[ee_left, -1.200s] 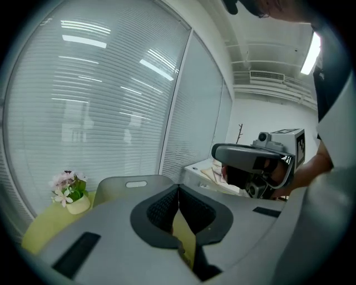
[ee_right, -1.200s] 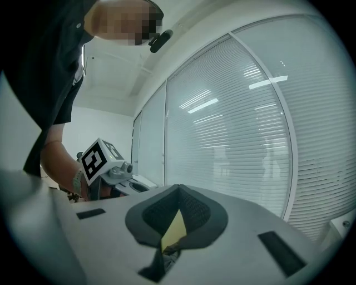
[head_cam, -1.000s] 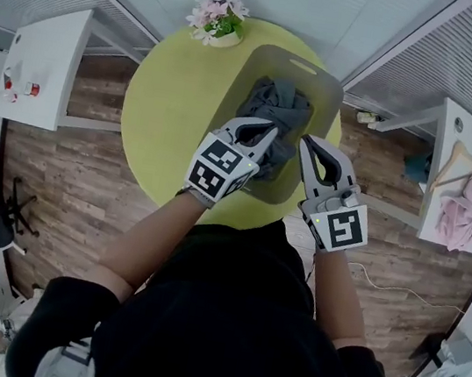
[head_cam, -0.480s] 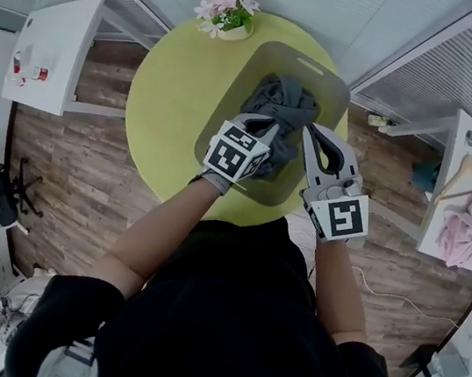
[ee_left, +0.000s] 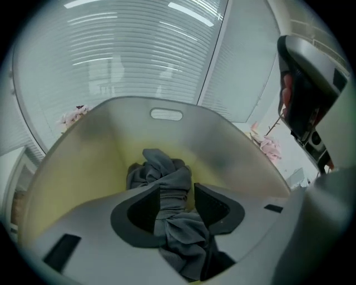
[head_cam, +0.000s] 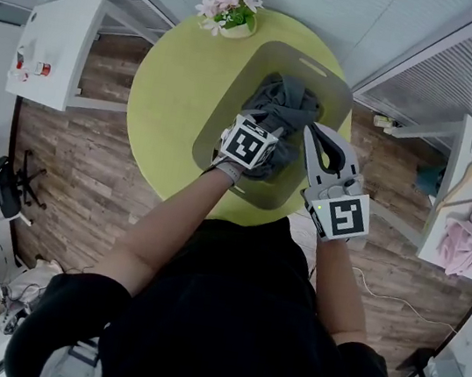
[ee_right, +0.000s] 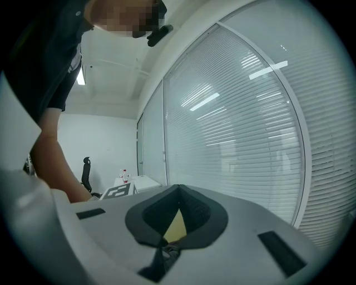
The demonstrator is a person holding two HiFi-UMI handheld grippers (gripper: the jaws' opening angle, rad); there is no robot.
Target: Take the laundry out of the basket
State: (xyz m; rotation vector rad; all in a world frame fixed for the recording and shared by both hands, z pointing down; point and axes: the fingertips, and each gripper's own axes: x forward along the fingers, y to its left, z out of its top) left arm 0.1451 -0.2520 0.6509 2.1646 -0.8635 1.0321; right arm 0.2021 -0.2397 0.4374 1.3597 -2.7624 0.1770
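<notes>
Grey, soft cloth is the only thing in the basket: the laundry (ee_left: 167, 183) lies crumpled in one bundle on the bottom of the pale basket (ee_left: 94, 145), directly ahead of and under the left gripper (ee_left: 172, 190), which points steeply down into it. The jaws of this gripper have just been opening and now stand partly apart, with a twisted ridge of the fabric between them. One pad seems to lie against the cloth, but beside the other a narrow gap shows, so I judge that it does not grip yet. The right gripper (ee_right: 178, 190) is to the right of the left one, at the edge of the basket, about level, with its jaw tips closed together and nothing between them. The laundry is probably light and limp; it will sag and hang long when lifted, and it is not fragile. The thick ridge between the left jaws is the best place to take hold, because a thin edge could slip out. The folds look tangled, so more cloth may follow than expected.
</notes>
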